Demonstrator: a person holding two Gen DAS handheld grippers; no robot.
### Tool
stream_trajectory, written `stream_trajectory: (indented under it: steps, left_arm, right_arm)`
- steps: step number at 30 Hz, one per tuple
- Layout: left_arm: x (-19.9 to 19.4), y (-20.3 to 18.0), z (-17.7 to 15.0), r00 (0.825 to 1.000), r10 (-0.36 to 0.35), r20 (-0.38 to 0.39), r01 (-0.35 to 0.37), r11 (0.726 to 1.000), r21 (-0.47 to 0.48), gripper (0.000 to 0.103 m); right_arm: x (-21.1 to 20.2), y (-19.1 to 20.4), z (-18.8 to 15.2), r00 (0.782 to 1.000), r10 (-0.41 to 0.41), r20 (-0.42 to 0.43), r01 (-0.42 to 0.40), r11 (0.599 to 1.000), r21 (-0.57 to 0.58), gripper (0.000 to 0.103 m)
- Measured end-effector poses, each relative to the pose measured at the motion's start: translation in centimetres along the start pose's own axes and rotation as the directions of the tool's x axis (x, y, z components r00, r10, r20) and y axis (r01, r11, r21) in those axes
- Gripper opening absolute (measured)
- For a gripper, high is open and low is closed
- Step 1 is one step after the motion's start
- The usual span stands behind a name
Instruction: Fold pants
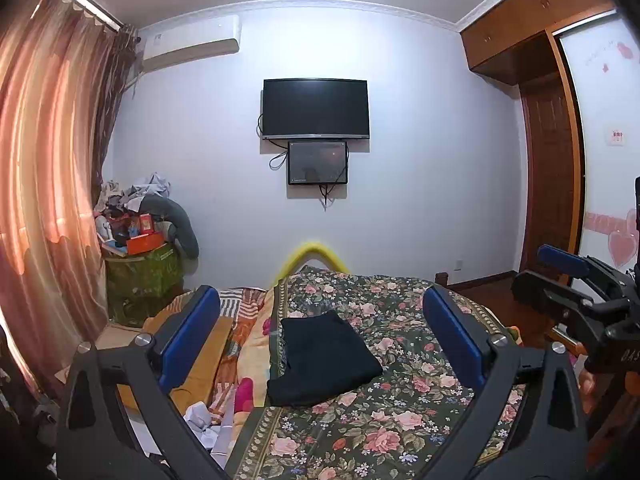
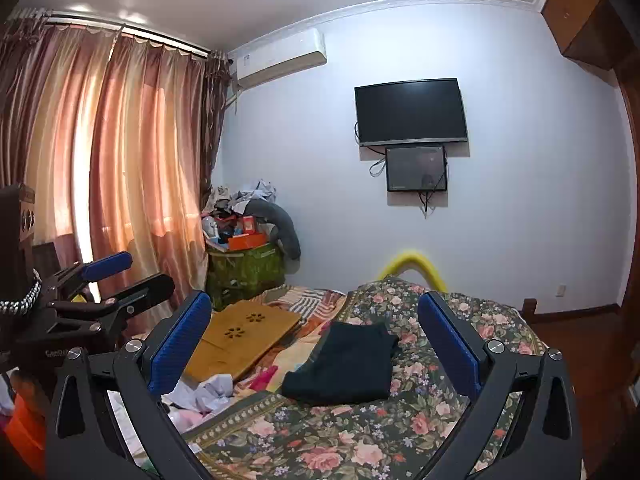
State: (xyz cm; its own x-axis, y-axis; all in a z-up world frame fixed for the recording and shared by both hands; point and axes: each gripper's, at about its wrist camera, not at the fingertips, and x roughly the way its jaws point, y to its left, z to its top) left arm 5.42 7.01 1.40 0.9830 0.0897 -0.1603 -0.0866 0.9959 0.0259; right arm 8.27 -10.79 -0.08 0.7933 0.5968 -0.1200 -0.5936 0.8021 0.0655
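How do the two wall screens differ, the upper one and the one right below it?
The upper screen is clearly wider and taller than the lower screen. The upper one looks uniformly black; the lower one looks greyer, with faint reflections or a dim image. In both views the lower one sits slightly off centre beneath the upper. Both are wall-mounted, dark, landscape rectangles with loose cables hanging beside them.

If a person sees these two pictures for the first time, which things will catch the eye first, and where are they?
The eye goes first to the black pants, folded into a compact rectangle on the flowered bedspread, framed between the blue pads of the open left gripper and, in its own view, the open right gripper. Next come the dark TV on the far wall and the glowing orange curtains at the left.
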Motion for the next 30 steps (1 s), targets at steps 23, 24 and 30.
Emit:
stream_trajectory:
  steps: [23, 24, 30]
  left_arm:
    - [0.95, 0.53, -0.31, 0.999, -0.013, -0.029, 0.012, 1.0, -0.02, 0.103]
    - [0.97, 0.51, -0.31, 0.999, -0.013, -0.03, 0.013, 1.0, -0.021, 0.103]
    - [1.07, 0.38, -0.28, 0.999, -0.015, -0.033, 0.014, 1.0, -0.022, 0.103]
  right_arm:
    - [-0.57, -0.27, -0.23, 1.0, -0.01, -0.016, 0.009, 1.0, -0.007, 0.103]
    - [-0.65, -0.29, -0.21, 1.0, -0.012, -0.015, 0.012, 1.0, -0.008, 0.103]
    - [-0.89, -0.26, -0.12, 1.0, -0.022, -0.013, 0.022, 1.0, -0.005, 0.103]
